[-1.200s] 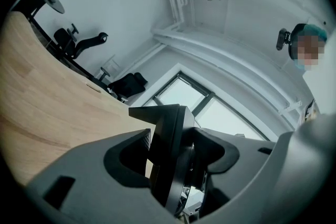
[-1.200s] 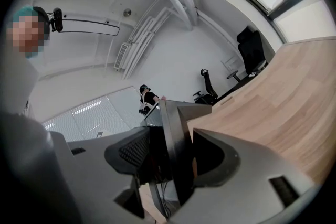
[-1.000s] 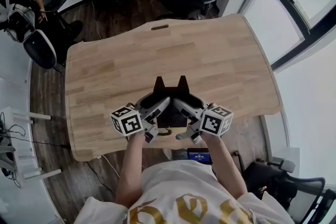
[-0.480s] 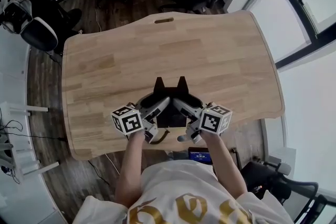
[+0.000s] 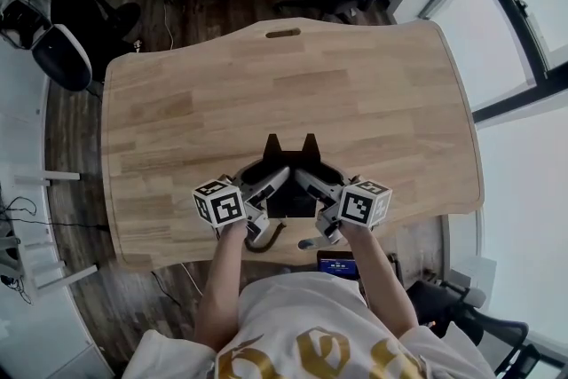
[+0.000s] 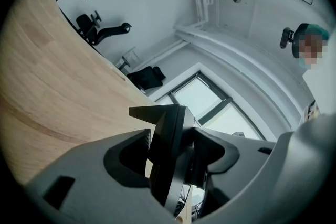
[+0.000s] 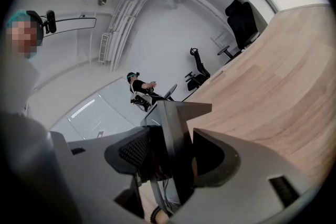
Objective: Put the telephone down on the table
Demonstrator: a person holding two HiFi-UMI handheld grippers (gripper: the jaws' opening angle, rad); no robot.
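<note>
Head view: black telephone (image 5: 288,160) held upright between left gripper (image 5: 273,182) and right gripper (image 5: 303,182), over the near part of the wooden table (image 5: 177,102); seemingly just clear of the wood, though hard to judge from above. Left gripper view: jaws clamped on the telephone's dark edge; tabletop at left. Right gripper view: jaws likewise clenched on the telephone; tabletop at right.

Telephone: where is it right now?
In the head view, the telephone is clamped between the left gripper and right gripper, over the middle near edge of the table.
</note>
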